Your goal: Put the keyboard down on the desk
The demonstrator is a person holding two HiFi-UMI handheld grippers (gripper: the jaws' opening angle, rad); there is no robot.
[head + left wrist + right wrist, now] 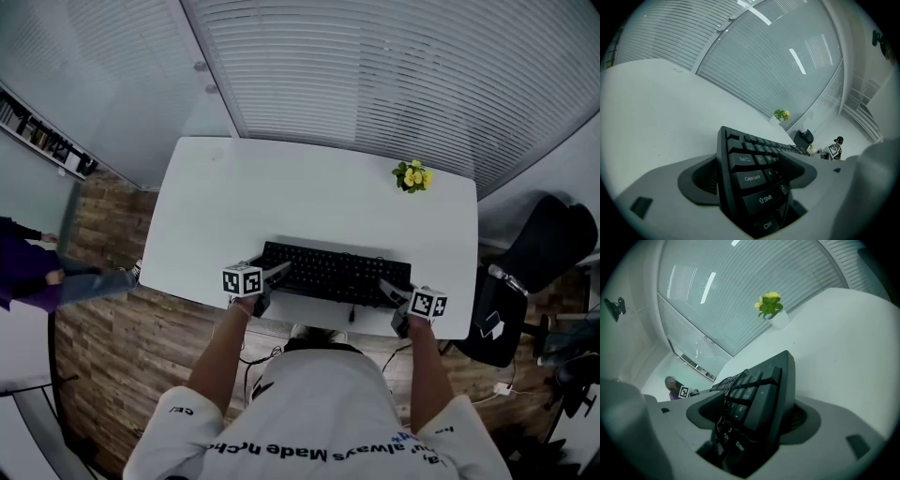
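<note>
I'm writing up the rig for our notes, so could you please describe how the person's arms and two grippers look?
The left gripper and right gripper both have pale grey moulded jaws with dark textured pads set in rounded recesses. Each carries a white cube printed with black square markers. The person wears a white short-sleeved T-shirt with dark lettering. The forearms are bare.

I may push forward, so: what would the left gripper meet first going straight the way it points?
The keyboard: its left end, Caps Lock and Shift side, already sits between the spread jaws of the left gripper, so contact would likely come almost at once.
</note>
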